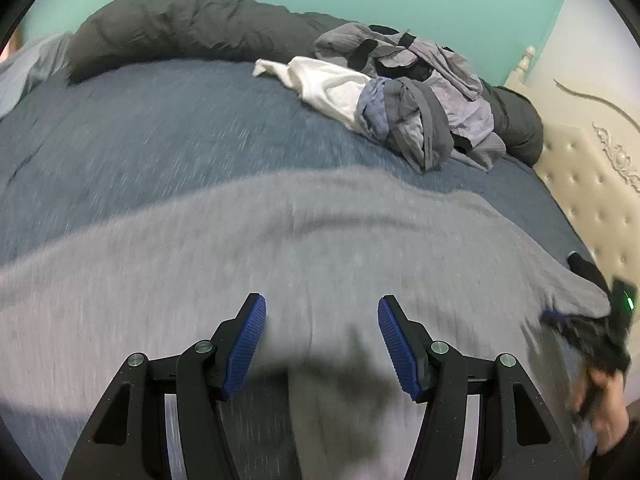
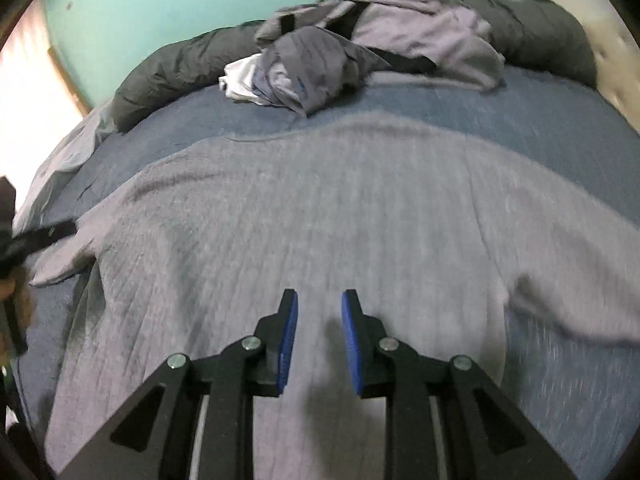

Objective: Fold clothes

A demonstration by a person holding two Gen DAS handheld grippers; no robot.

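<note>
A large grey knit garment [image 1: 280,240] lies spread flat on the blue bed sheet [image 1: 160,128]. My left gripper [image 1: 321,304] hovers over its middle, open wide with nothing between the blue pads. In the right wrist view the same garment [image 2: 320,200] fills the centre, with one sleeve [image 2: 580,312] trailing right and another sleeve end [image 2: 60,264] at the left. My right gripper [image 2: 319,296] is above the cloth, open by a narrow gap with nothing in it. It also shows, blurred and held by a hand, at the garment's right edge [image 1: 560,317].
A pile of loose clothes [image 1: 420,92], grey, lilac and white, lies at the far side of the bed [image 2: 360,48]. A dark grey rolled duvet [image 1: 160,28] runs along the teal wall. A cream tufted headboard [image 1: 592,184] borders the right side.
</note>
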